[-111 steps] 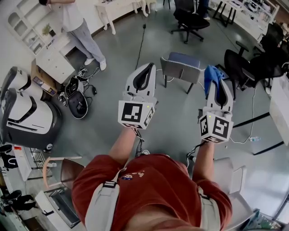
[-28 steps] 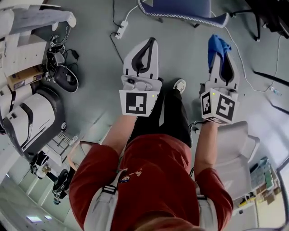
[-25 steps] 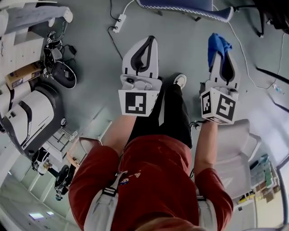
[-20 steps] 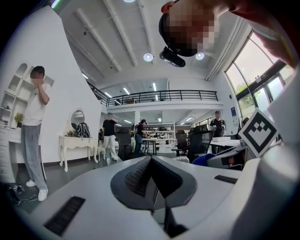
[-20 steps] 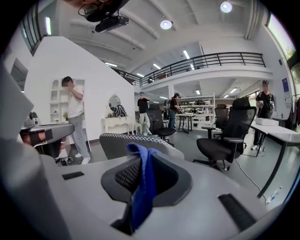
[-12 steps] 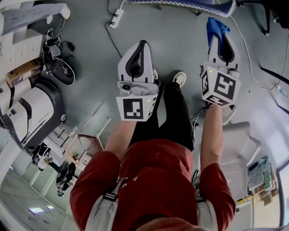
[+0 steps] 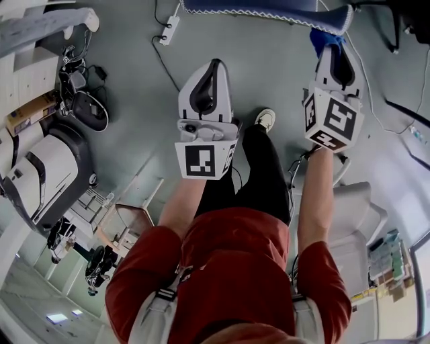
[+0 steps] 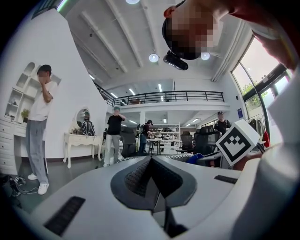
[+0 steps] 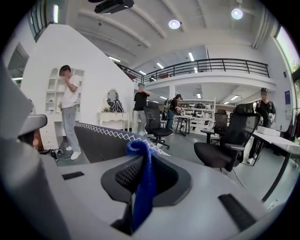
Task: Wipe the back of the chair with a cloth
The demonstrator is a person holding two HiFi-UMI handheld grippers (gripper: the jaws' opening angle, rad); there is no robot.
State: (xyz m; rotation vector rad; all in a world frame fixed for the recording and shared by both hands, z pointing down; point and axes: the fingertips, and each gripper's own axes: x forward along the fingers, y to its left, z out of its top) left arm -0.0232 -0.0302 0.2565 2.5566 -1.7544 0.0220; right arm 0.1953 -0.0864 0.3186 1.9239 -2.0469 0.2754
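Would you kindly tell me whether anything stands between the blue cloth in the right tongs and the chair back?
Nothing visible does. The right tongs are shut on the blue cloth, and the padded chair back with white zigzag stitching lies just ahead, with nothing between them.

Cloth (image 7: 321,38): in the head view mostly hidden behind the right gripper (image 7: 334,50), only a blue tip showing; in the right gripper view its lower end lost in the slot between the jaws; chair (image 7: 269,8): cut off by the head view's top edge, only the stitched rim of its back showing; lower part hidden behind the gripper in the right gripper view; contact between cloth and chair: cannot tell; distant people (image 9: 140,110): too small for detail
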